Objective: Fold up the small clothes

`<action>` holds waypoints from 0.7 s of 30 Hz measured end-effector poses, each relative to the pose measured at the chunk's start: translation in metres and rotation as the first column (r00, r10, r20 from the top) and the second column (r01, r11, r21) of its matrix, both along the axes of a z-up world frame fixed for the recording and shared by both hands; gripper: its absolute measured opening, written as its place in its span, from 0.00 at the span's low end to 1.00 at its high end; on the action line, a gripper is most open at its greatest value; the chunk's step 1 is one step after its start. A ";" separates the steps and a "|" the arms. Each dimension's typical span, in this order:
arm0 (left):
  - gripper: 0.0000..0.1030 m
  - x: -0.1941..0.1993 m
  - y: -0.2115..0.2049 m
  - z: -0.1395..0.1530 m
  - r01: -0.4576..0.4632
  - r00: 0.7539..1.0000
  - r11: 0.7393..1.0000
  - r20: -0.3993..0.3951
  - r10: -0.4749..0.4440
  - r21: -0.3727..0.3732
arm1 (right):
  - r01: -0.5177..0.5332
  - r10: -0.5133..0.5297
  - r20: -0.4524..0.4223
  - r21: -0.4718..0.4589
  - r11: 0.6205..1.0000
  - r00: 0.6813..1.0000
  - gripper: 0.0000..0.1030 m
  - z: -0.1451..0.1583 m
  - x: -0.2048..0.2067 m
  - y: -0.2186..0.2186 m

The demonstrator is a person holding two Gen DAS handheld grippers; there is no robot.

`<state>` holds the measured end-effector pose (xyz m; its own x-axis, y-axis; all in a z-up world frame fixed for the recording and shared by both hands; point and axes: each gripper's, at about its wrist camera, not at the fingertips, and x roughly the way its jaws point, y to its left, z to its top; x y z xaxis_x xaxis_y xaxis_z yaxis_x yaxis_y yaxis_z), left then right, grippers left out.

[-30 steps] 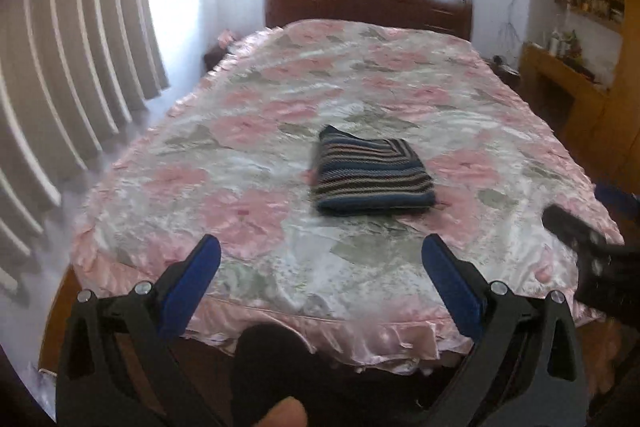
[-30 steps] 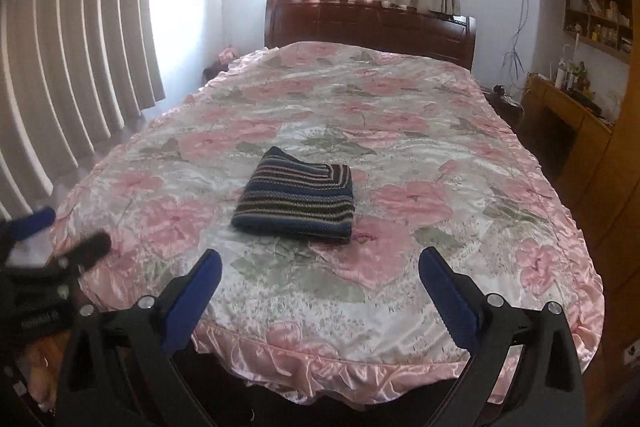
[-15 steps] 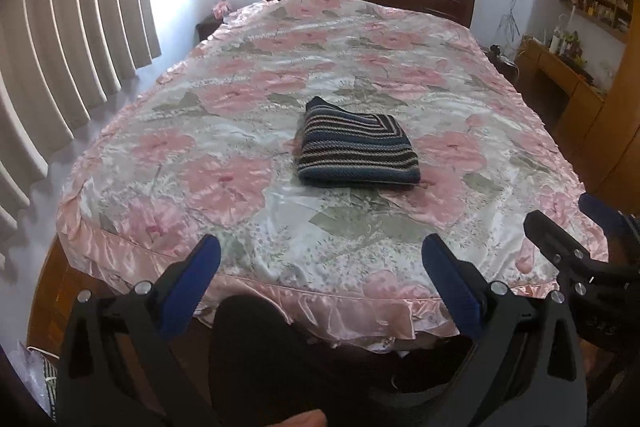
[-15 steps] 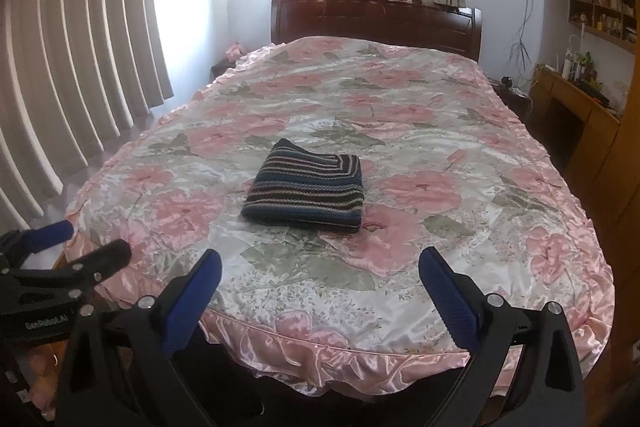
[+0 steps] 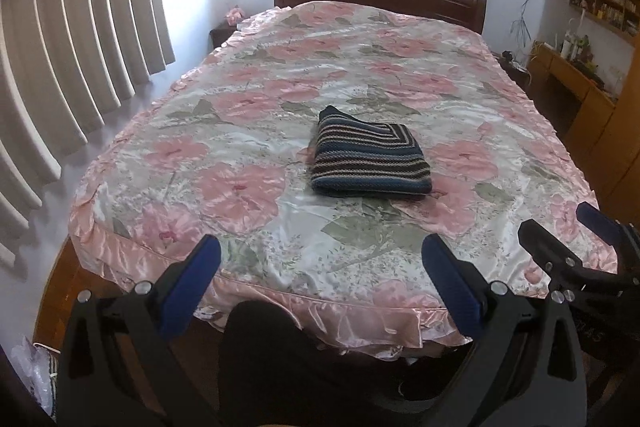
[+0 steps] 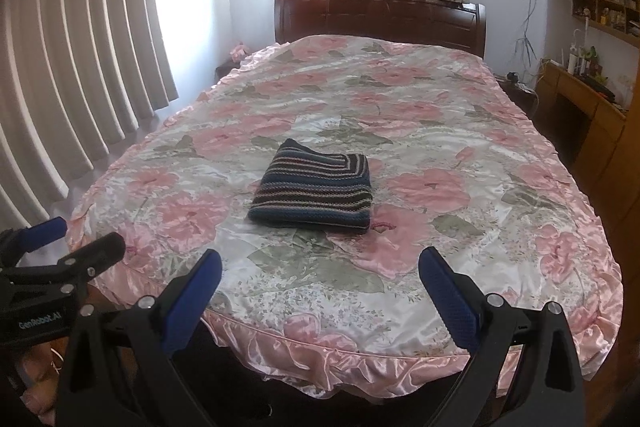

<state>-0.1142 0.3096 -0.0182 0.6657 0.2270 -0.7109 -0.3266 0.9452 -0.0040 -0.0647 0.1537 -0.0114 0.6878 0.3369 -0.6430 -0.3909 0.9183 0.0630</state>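
Observation:
A dark blue striped knit garment [image 5: 370, 155] [image 6: 314, 191] lies folded into a neat rectangle in the middle of the bed. My left gripper [image 5: 320, 247] hangs open over the bed's near edge, well short of the garment, with nothing between its blue pads. My right gripper [image 6: 320, 261] is likewise open and empty at the near edge. In the left wrist view the right gripper [image 5: 568, 235] shows at the right edge. The left gripper [image 6: 76, 239] shows at the left edge of the right wrist view.
The bed has a pink floral satin cover [image 5: 256, 107] with a frilled hem and a dark wooden headboard [image 6: 380, 17]. Curtains [image 5: 60, 39] hang at the left. A wooden desk and shelves [image 6: 588, 95] stand at the right. A person's dark-clothed leg [image 5: 264, 355] is below.
Both grippers have drawn back and tilted up from the bed, so the folded garment sits farther off. Both stay open and the garment has not moved.

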 end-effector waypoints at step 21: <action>0.97 -0.009 -0.001 0.013 0.000 1.000 0.999 0.002 0.000 0.041 | -0.001 0.001 0.016 -0.003 1.000 1.000 0.96 0.005 -0.001 0.002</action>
<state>-0.1231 0.3090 -0.0057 0.6674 0.2555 -0.6994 -0.3262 0.9447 0.0339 -0.0658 0.1558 -0.0063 0.6976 0.3357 -0.6329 -0.3928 0.9180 0.0541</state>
